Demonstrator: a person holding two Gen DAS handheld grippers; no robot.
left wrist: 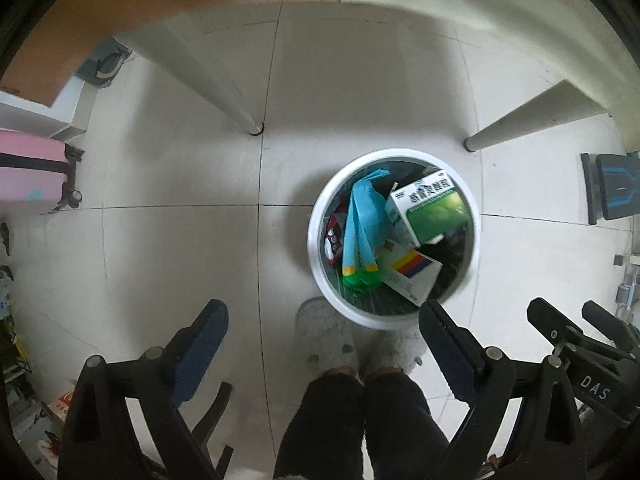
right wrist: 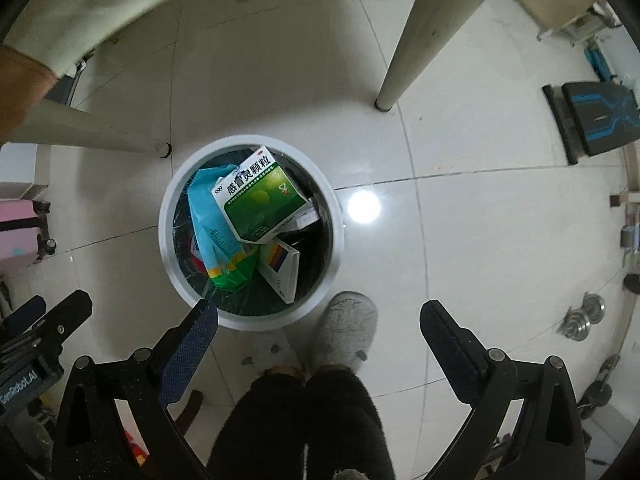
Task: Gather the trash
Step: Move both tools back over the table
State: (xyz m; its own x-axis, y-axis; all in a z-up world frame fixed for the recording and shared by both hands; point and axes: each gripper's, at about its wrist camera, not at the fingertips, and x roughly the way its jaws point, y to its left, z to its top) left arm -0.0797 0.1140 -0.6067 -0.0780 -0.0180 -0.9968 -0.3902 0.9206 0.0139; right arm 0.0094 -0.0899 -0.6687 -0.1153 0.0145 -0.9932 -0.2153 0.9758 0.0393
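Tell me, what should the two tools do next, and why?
Probably lift both away to look for more trash. The left tool and right tool hang open and hold nothing, while the green box and blue packet already lie inside the white bin.

"感冒灵颗粒" is read on the green-and-white box [right wrist: 260,196] in the bin. "DAS" is seen on the right gripper [left wrist: 576,344] body; "GenRobot.AI" is printed on the left gripper [right wrist: 40,320] body.
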